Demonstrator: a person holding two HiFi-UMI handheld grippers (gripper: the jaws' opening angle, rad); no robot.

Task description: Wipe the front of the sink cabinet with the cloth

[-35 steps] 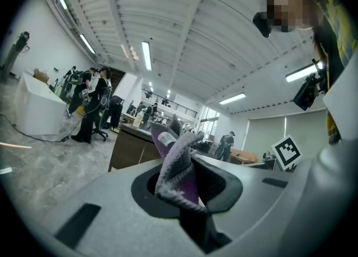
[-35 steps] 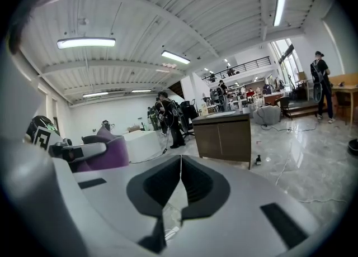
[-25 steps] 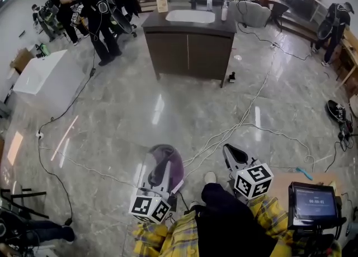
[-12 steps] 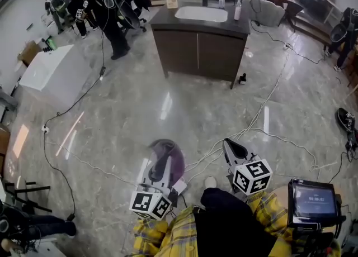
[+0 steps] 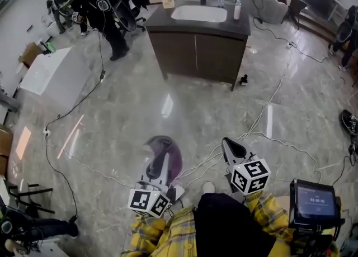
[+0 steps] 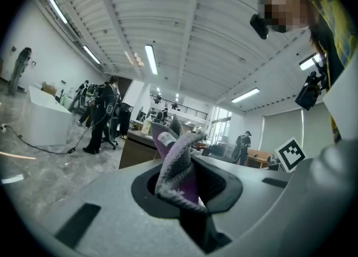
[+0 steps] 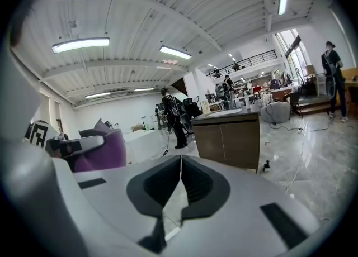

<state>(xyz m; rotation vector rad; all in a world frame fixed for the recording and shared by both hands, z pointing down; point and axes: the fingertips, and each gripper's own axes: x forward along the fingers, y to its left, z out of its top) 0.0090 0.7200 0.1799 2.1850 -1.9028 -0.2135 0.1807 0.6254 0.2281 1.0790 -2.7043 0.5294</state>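
Before the sink cabinet [image 5: 197, 49], trailing cables [image 5: 263, 110].

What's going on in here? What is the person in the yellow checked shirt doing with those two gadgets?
The person holds a hand-held gripper in each hand. The left gripper is clamped on a purple cloth; the right gripper is shut with nothing in it. The job is to wipe the front of the sink cabinet, which stands some way off across the marble floor, so no wiping has begun yet. Other people are busy beside the cabinet.
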